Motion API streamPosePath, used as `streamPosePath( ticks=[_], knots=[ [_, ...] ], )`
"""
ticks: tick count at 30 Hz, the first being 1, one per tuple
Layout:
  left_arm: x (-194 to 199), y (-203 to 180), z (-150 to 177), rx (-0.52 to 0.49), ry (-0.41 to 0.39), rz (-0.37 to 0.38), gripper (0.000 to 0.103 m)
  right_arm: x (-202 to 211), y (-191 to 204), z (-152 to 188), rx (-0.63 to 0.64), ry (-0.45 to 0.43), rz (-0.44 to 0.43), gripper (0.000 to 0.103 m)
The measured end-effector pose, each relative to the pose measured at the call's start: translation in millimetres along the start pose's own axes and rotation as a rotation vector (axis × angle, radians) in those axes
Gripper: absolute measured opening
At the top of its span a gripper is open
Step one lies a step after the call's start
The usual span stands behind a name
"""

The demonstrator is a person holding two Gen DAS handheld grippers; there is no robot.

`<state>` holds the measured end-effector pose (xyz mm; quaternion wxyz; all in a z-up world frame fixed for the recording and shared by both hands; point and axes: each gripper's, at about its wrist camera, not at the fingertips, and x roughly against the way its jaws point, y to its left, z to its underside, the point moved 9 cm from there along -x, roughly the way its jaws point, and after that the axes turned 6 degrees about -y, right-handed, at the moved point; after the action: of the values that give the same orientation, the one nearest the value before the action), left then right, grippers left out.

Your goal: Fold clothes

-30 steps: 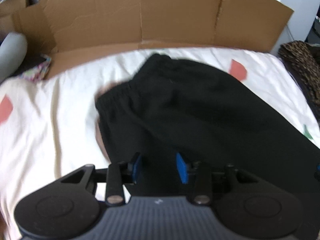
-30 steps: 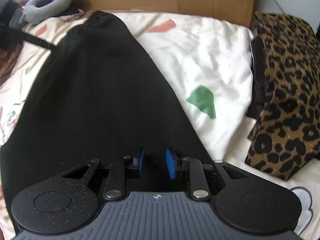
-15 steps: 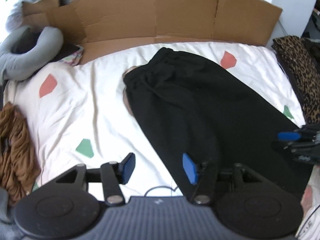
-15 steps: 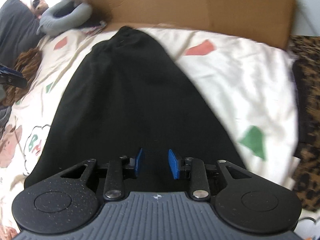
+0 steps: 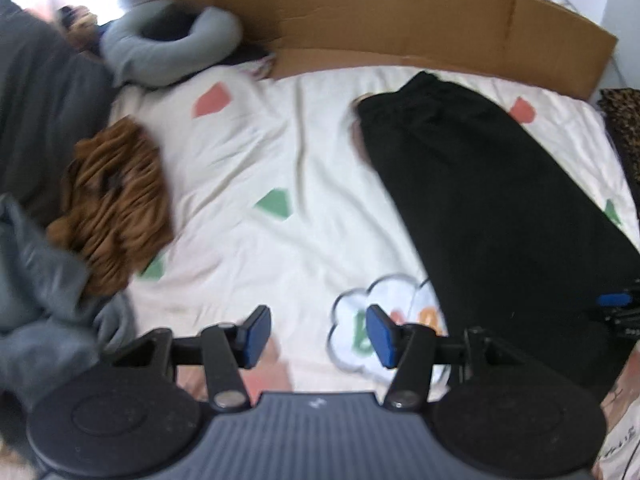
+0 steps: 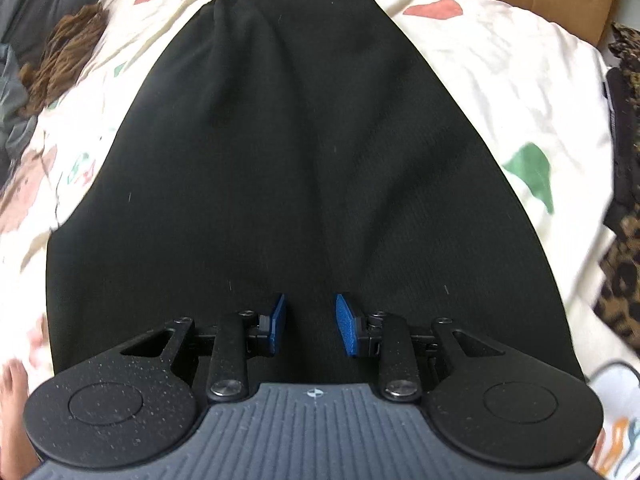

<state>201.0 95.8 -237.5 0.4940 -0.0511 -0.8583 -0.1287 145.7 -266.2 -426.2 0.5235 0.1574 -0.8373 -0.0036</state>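
A black garment point(image 5: 480, 200) lies flat on the cream patterned bedsheet point(image 5: 260, 152), narrow at its far end and wide near me. My left gripper point(image 5: 318, 320) hangs open above bare sheet to the left of the garment, with nothing between its blue pads. In the right wrist view the same black garment point(image 6: 300, 140) fills the middle. My right gripper point(image 6: 310, 304) hovers over its near wide end, with the pads apart and no cloth pinched between them. One blue pad of the right gripper point(image 5: 616, 302) shows at the right edge of the left wrist view.
A crumpled brown garment point(image 5: 116, 208) and grey cloth point(image 5: 40, 300) lie at the sheet's left side. A grey neck pillow point(image 5: 172, 48) sits at the far left, and flattened cardboard point(image 5: 400, 20) stands along the far edge. A leopard-print cloth point(image 6: 624, 260) lies to the right.
My left gripper has risen and moved left off the black garment onto bare sheet, and its jaws have widened. The right gripper shifted a little over the garment's near end.
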Motion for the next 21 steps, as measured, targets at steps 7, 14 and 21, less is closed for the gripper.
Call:
streamPosePath(
  ticks=[7, 14, 21],
  knots=[
    [39, 17, 37, -0.010, 0.013, -0.042, 0.057, 20, -10, 38, -0.014, 0.031, 0.006, 0.035],
    [37, 12, 61, 0.048, 0.000, -0.021, 0.057, 40, -17, 60, -0.020, 0.035, 0.007, 0.035],
    [12, -14, 81, 0.061, 0.003, 0.048, 0.057, 67, -19, 52, -0.041, -0.006, 0.006, 0.034]
  ],
)
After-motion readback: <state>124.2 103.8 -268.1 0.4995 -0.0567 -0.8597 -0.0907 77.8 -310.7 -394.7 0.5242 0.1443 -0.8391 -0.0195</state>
